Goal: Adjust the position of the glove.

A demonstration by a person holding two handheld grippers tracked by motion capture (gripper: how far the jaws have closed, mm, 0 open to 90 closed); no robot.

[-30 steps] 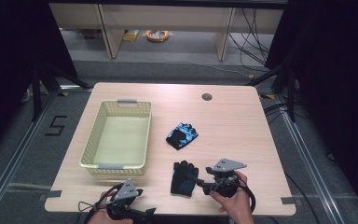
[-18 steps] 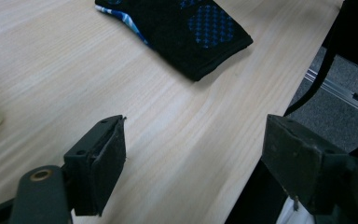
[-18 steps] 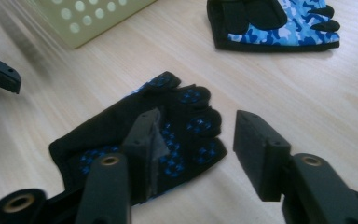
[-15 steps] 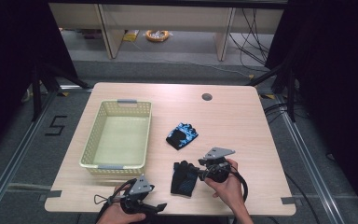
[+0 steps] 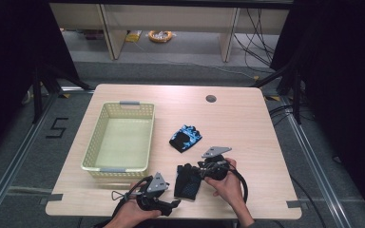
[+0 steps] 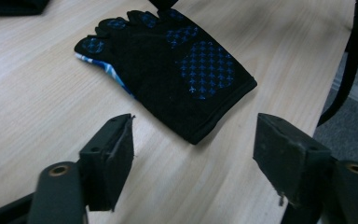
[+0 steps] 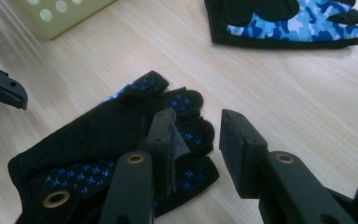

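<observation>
The black glove point(image 5: 187, 182) lies flat near the table's front edge, its long way running from 12 to 6 o'clock. The right gripper point(image 5: 200, 172) is nearest, at its 2 o'clock, jaws just closing over the finger end but not pinching yet. The left gripper point(image 5: 175, 204), open, has been closing a little at its 7 o'clock. The basket point(image 5: 103, 167) at 10 o'clock holds nothing.

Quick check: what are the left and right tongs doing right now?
Left tongs: open, jaws just closing a bit, short of the black glove.
Right tongs: open, jaws just closing over the glove's fingers, not yet gripping.
</observation>
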